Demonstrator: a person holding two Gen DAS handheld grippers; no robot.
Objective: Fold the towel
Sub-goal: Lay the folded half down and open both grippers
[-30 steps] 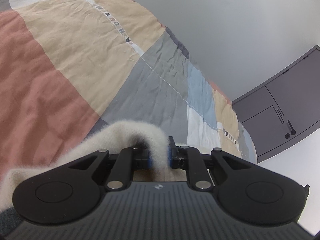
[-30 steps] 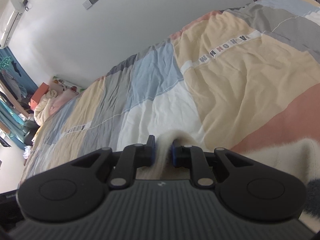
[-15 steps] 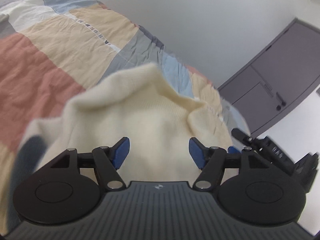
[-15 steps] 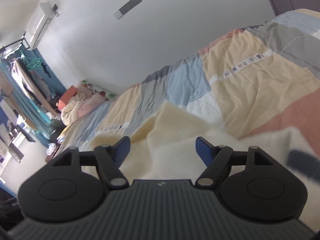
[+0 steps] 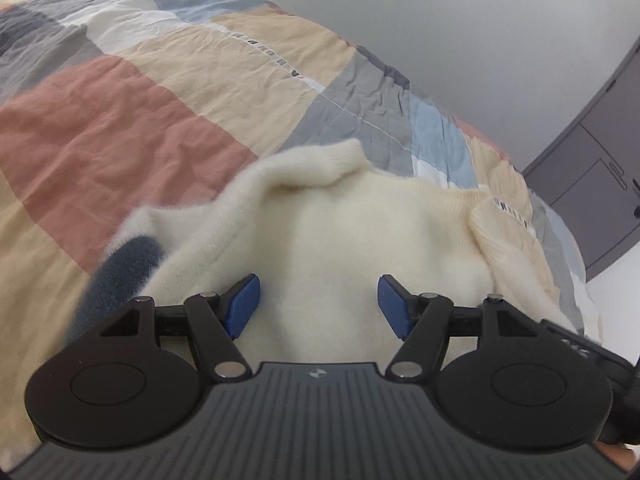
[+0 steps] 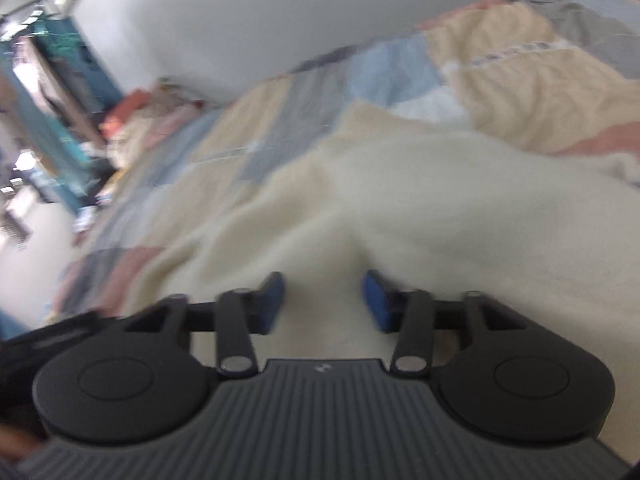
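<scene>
Right view blurred; towel (image 5: 360,232) runs under left gripper (image 5: 318,304) — cut off.

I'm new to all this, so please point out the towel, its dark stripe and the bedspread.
towel (image 5: 360,232), left wrist view, its cream middle.
dark stripe (image 5: 120,268), left wrist view, its fuzzy middle.
bedspread (image 5: 100,132), left wrist view, a pink patch.

The towel (image 5: 340,240) is cream, fluffy, with one dark navy patch at its left edge. Under it the quilt (image 5: 120,128) is a patchwork of terracotta, sand, grey, pale blue and white blocks, with thin white strips carrying dark lettering. The pads (image 5: 242,306) on both tools are bright blue against black arms and ribbed dark grey bodies. The wall (image 5: 480,40) is off-white; the wardrobe (image 5: 600,168) is a muted purple-grey.
</scene>
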